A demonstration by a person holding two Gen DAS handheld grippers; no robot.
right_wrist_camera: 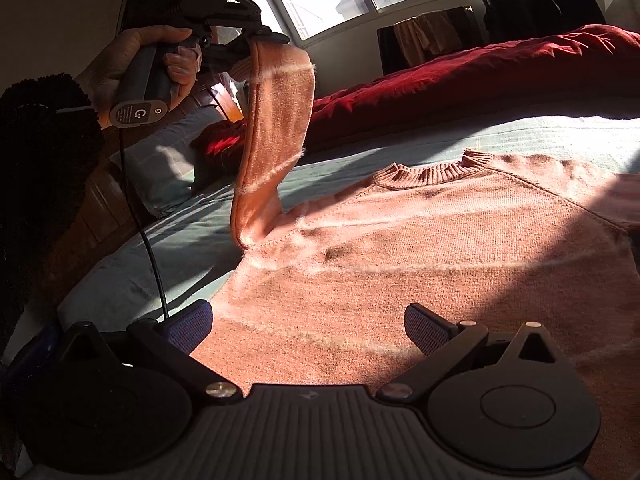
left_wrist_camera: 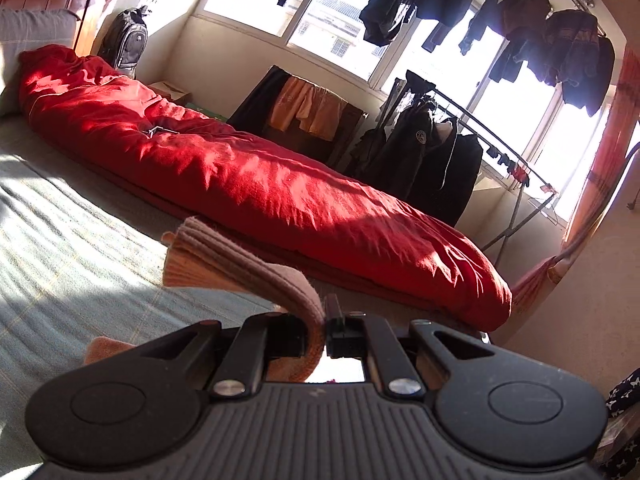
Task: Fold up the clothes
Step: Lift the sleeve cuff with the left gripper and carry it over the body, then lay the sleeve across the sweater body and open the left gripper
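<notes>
Pink sweater sleeve [right_wrist_camera: 276,120] pinched in left claw [right_wrist_camera: 256,46]

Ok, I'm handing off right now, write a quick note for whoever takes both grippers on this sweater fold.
Left gripper: shut on the sleeve cuff, sleeve lifted off the bed.
Right gripper: open, empty, low over the sweater hem area.
Sweater lies flat on the grey-green sheet, collar toward the red duvet.
Done: sleeve picked up.
Left: lay the sleeve across the body, likely the other sleeve too, then fold the body.
</notes>
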